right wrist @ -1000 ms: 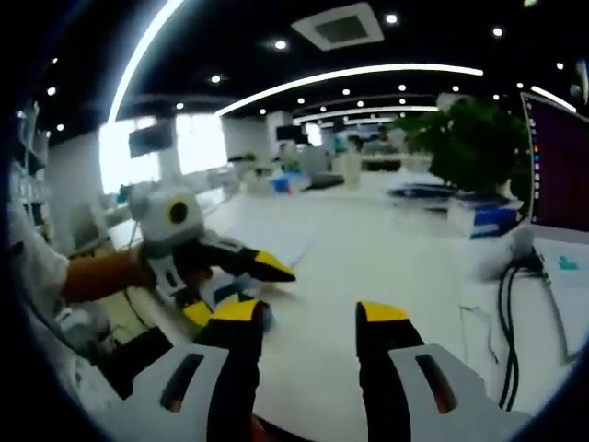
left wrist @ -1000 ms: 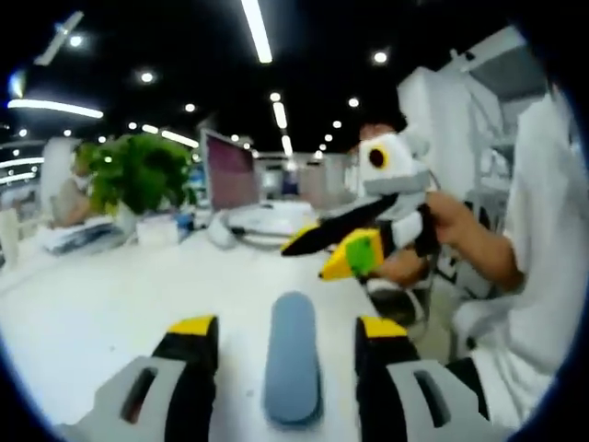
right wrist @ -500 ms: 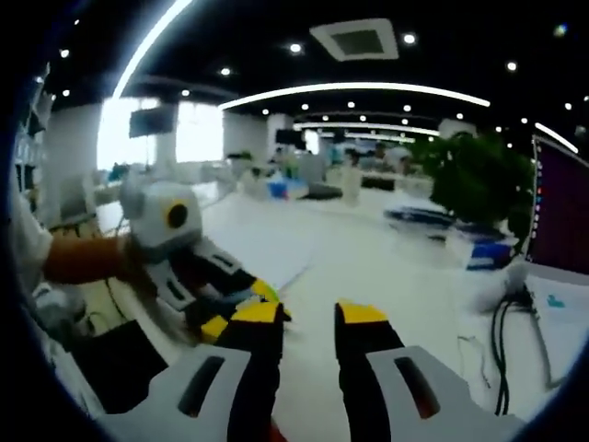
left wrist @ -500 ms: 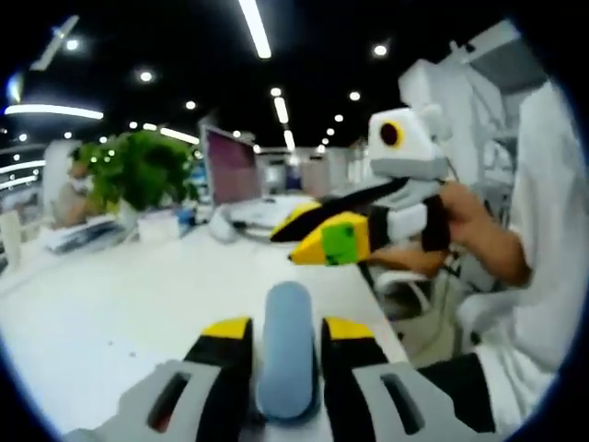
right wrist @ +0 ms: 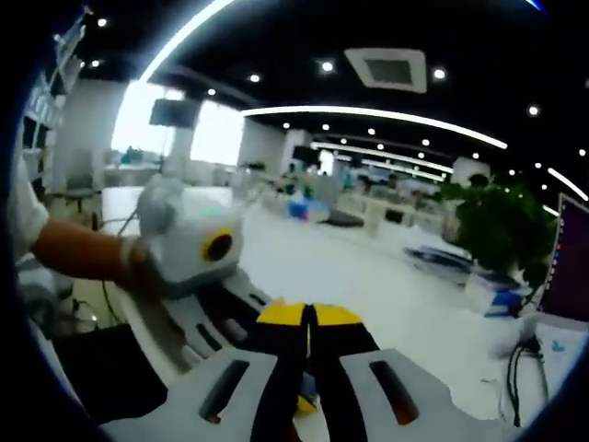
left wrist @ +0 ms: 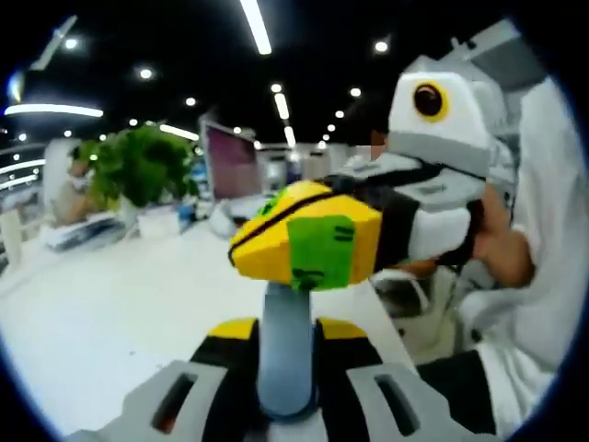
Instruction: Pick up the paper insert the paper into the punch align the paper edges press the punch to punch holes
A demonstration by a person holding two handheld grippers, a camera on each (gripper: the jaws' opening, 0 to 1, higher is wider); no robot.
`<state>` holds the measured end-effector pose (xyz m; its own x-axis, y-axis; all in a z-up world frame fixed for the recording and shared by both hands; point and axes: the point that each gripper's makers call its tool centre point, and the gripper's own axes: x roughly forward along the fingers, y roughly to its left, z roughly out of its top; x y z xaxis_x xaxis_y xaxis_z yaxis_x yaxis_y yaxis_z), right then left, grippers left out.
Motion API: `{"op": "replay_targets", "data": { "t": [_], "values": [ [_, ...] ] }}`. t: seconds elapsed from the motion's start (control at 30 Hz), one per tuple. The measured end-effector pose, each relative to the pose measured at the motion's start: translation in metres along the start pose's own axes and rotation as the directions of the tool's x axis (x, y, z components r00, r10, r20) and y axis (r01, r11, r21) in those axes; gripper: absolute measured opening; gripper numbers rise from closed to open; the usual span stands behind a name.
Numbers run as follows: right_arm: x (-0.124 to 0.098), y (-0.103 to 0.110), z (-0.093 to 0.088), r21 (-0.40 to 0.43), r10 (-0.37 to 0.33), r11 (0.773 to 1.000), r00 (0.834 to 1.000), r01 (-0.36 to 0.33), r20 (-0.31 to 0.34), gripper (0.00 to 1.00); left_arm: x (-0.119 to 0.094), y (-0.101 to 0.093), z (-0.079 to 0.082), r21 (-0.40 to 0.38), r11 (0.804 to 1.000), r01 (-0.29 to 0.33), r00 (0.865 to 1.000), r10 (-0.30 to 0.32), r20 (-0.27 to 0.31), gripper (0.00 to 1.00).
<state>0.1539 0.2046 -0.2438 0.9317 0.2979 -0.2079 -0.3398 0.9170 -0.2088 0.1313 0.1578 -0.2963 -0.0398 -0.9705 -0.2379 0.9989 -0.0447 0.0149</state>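
Left gripper view, left to right:
- A green plant (left wrist: pixel 138 170) is seen at far left, with a monitor (left wrist: pixel 230 166) just right of it. Both are at the back of the white table (left wrist: pixel 101 313).
- The left gripper (left wrist: pixel 287 327) is seen bottom centre. Its yellow-tipped jaws are drawn in against both sides of a blue-grey bar (left wrist: pixel 287 368), so the bar is pinched. The bar stands up between the jaws, over the table near its right-hand edge. Whether it belongs to the punch cannot be told from here.
- The right gripper (left wrist: pixel 276 230) is held just above the top of the bar. Its yellow tips, one with a green patch, are pressed together with only a thin dark seam between them. Whether it touches the bar cannot be told.
- A hand (left wrist: pixel 497 244) is wrapped round the right gripper's body, with a white sleeve (left wrist: pixel 543 230) behind it.

Right gripper view, left to right:
- A bare forearm (right wrist: pixel 78 253) is seen at left, leading to the grey-white body of the left gripper, which is angled down under this view's own jaws.
- The right gripper's tips are closed flush at centre, with nothing seen between them.
- The plant is seen at right, then the monitor's edge, with dark cables (right wrist: pixel 525 368) hanging below it.

Paper — it cannot be made out against the white table in either view.
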Motion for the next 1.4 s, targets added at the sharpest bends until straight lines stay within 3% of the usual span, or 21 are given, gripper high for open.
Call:
{"op": "replay_targets", "data": {
  "t": [0.03,0.07,0.1,0.23,0.3,0.33,0.37,0.4,0.47,0.6,0.63,0.9,0.97,1.1,1.13,1.17,1.2,1.23,1.27,1.3,1.4],
  "values": [
    [0.002,0.000,-0.007,-0.002,-0.007,1.000,1.000,0.007,-0.027,0.04,0.000,0.000,0.000,0.000,1.000,0.000,1.000,0.000,0.000,0.26],
    [0.004,0.001,0.000,-0.009,-0.011,1.000,1.000,0.012,0.027,0.04,0.000,-0.001,0.000,-0.001,1.000,0.001,1.000,-0.001,0.000,0.26],
    [0.001,0.001,-0.007,0.008,-0.018,1.000,1.000,0.018,-0.005,0.04,0.000,-0.001,0.000,-0.003,1.000,0.001,1.000,-0.001,0.000,0.26],
    [0.002,-0.002,-0.010,0.033,-0.043,0.998,0.999,0.044,-0.018,0.03,0.000,0.000,-0.001,-0.003,1.000,0.001,1.000,-0.001,-0.001,0.26],
    [0.003,-0.005,-0.022,0.084,-0.050,0.995,0.997,0.054,-0.058,0.02,0.000,0.001,-0.001,-0.003,1.000,0.001,1.000,-0.001,-0.002,0.26],
    [0.004,-0.006,-0.024,0.089,-0.046,0.995,0.998,0.050,-0.044,0.02,0.000,0.001,0.000,-0.003,1.000,0.002,1.000,-0.002,-0.001,0.26],
    [0.004,-0.007,-0.034,0.099,-0.048,0.993,0.996,0.056,-0.079,0.02,0.000,0.001,0.000,-0.002,1.000,0.003,1.000,-0.003,-0.002,0.26],
    [0.005,-0.004,-0.032,0.161,-0.045,0.986,0.998,0.052,-0.041,0.02,0.000,0.002,-0.001,-0.002,1.000,0.003,1.000,-0.003,-0.004,0.26],
    [0.002,-0.008,-0.035,0.164,-0.048,0.985,0.998,0.054,-0.041,0.02,0.001,0.002,-0.001,-0.001,1.000,0.003,1.000,-0.003,-0.005,0.26],
    [0.001,-0.011,-0.043,0.367,-0.025,0.930,0.999,0.014,0.024,0.01,0.003,0.003,-0.005,0.004,1.000,0.000,1.000,0.001,-0.027,0.26],
    [0.002,-0.011,-0.042,0.333,-0.018,0.943,0.999,0.005,0.035,0.01,0.003,0.003,-0.005,0.007,1.000,0.001,1.000,-0.001,-0.025,0.26],
    [0.005,-0.005,-0.037,0.329,-0.019,0.944,0.999,0.010,0.026,0.02,0.003,0.002,-0.006,0.008,1.000,0.004,1.000,-0.004,-0.023,0.26],
    [0.004,-0.004,-0.035,0.290,-0.014,0.957,1.000,0.008,0.018,0.03,0.003,0.002,-0.005,0.006,1.000,0.004,1.000,-0.004,-0.020,0.26],
    [0.000,0.002,-0.007,0.190,-0.005,0.982,0.996,-0.013,0.091,0.03,0.003,0.003,-0.005,0.003,1.000,0.005,1.000,-0.005,-0.017,0.26],
    [0.000,0.002,-0.007,0.202,-0.009,0.979,0.997,-0.006,0.074,0.03,0.003,0.003,-0.005,0.003,1.000,0.005,1.000,-0.005,-0.017,0.26],
    [0.001,0.003,-0.005,0.163,-0.011,0.987,0.998,0.001,0.059,0.03,0.003,0.003,-0.005,0.004,1.000,0.005,1.000,-0.005,-0.017,0.26],
    [0.003,0.005,0.003,0.136,0.003,0.991,0.995,-0.016,0.096,0.04,0.003,0.002,-0.005,0.002,1.000,0.005,1.000,-0.005,-0.017,0.26],
    [0.003,0.009,0.008,0.134,0.029,0.990,0.993,-0.044,0.117,0.04,0.003,0.002,-0.005,-0.001,1.000,0.006,1.000,-0.006,-0.015,0.27],
    [0.005,0.010,0.004,0.162,0.037,0.986,0.997,-0.049,0.075,0.04,0.002,0.002,-0.005,-0.002,1.000,0.008,1.000,-0.008,-0.015,0.27],
    [0.005,0.012,0.004,0.154,0.056,0.986,0.996,-0.067,0.072,0.04,0.003,0.002,-0.005,0.000,1.000,0.008,1.000,-0.008,-0.015,0.27],
    [-0.002,0.003,0.017,0.165,0.057,0.983,0.987,-0.083,0.152,0.08,0.002,0.003,-0.004,0.002,1.000,0.006,1.000,-0.006,-0.015,0.28]
  ]
}}
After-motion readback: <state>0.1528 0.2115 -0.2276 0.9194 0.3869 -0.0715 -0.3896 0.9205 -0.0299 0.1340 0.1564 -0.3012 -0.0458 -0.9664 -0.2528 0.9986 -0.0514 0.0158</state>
